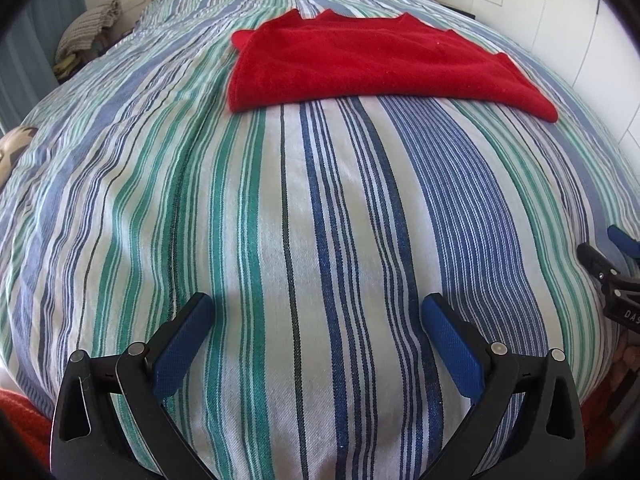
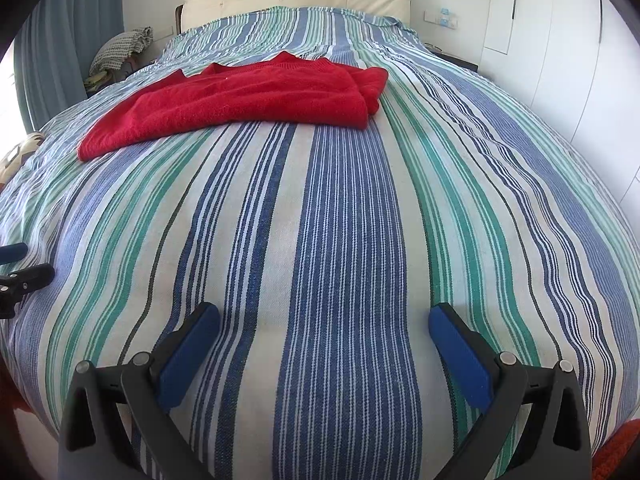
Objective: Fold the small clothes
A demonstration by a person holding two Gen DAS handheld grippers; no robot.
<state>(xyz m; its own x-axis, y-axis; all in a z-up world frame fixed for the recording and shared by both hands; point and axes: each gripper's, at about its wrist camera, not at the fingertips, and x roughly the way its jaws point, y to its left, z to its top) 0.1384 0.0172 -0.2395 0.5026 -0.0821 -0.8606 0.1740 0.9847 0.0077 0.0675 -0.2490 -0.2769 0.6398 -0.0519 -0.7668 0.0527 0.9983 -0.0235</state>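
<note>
Nearest my cameras, the left hand-held gripper (image 1: 318, 312) hangs low over the striped bedspread (image 1: 320, 220), its blue pads (image 1: 184, 344) spread wide and holding nothing. To its right, the right hand-held gripper (image 2: 324, 322) is spread just as wide, also empty, above the same cover. The folded red sweater (image 1: 372, 64) lies flat farther up the bed, well apart from both, ahead and slightly right of my left one, ahead-left of my right one.
</note>
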